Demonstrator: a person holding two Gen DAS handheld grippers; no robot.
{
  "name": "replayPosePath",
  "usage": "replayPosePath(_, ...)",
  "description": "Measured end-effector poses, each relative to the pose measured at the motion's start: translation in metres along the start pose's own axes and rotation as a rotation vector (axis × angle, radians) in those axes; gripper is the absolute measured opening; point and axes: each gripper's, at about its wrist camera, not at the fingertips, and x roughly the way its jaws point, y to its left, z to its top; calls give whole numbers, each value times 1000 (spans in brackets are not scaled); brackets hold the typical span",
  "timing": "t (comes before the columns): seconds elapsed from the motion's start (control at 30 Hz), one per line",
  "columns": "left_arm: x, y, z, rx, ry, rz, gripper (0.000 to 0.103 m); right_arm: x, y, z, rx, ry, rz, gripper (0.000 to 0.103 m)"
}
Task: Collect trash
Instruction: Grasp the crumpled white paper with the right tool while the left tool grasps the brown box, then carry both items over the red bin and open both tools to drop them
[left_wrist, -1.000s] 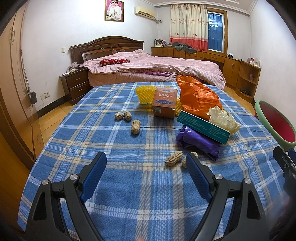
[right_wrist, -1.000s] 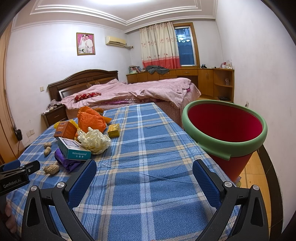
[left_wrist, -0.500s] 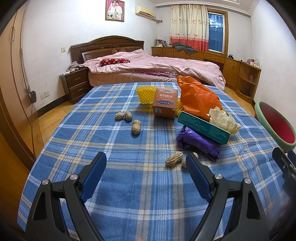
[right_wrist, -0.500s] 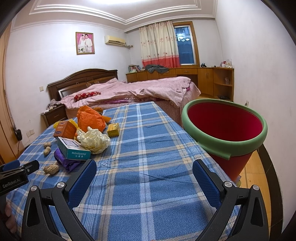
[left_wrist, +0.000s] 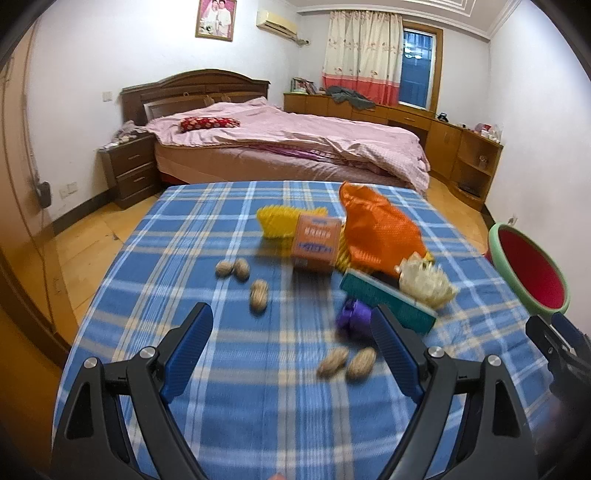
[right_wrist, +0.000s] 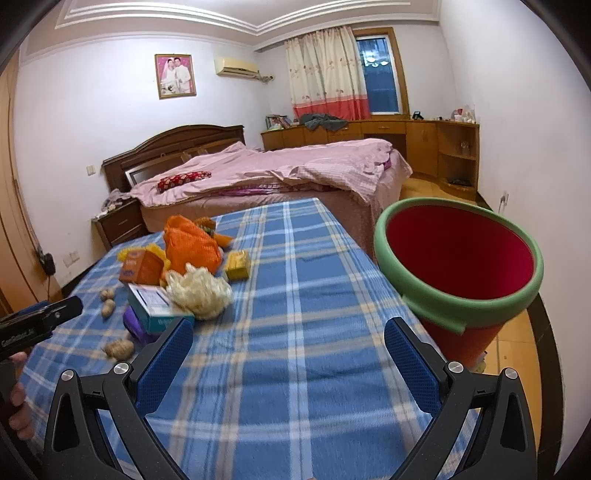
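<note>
A bedroom with white walls holds a table under a blue checked cloth (left_wrist: 229, 417), and behind it stands a bed (left_wrist: 288, 147) with a pink cover. The trash lies on the cloth in one loose group. Five peanuts are visible in the left wrist view: two (left_wrist: 232, 267) side by side at the far left, one (left_wrist: 258, 294) alone with its long axis pointing away from the camera, and two more (left_wrist: 347, 363) near the inner side of the left gripper's right finger, both tilted toward the upper right. Behind them there is one teal box (left_wrist: 384, 301), lying flat with its long axis running from upper left to lower right, over a purple wrapper (left_wrist: 354, 319). There is also one orange box (left_wrist: 316, 243), one orange bag (left_wrist: 380, 229), one yellow net (left_wrist: 275, 221), one pale crumpled wrapper (right_wrist: 199, 290) and one small yellow packet (right_wrist: 237, 265). The red bucket (right_wrist: 461, 254) with a green rim stands beside the table's right edge. The left gripper (left_wrist: 291, 345) has its fingers wide apart, holding nothing. The right gripper (right_wrist: 288, 363) is also spread wide and holds nothing.
</note>
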Motion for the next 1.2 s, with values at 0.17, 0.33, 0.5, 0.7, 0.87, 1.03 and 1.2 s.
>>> replayPosePath(0.17,22,-6,24,29,34,-20,88,9,1,16,14,35,23,103)
replayPosePath(0.33,51,-12,37,49,75,-40,88,20,4,26,21,50,28,103)
replayPosePath(0.5,80,-15,44,64,127,-48,81,35,7,35,39,103,56,103)
replayPosePath(0.7,108,-12,49,36,175,-73,67,55,20,40,7,161,84,103)
replayPosePath(0.87,118,-7,49,13,193,-99,48,73,29,39,7,206,110,103)
replayPosePath(1.03,109,3,49,-21,162,-118,47,87,37,38,10,250,136,103)
replayPosePath(1.2,95,12,47,-49,134,-125,47,104,49,37,13,298,157,91)
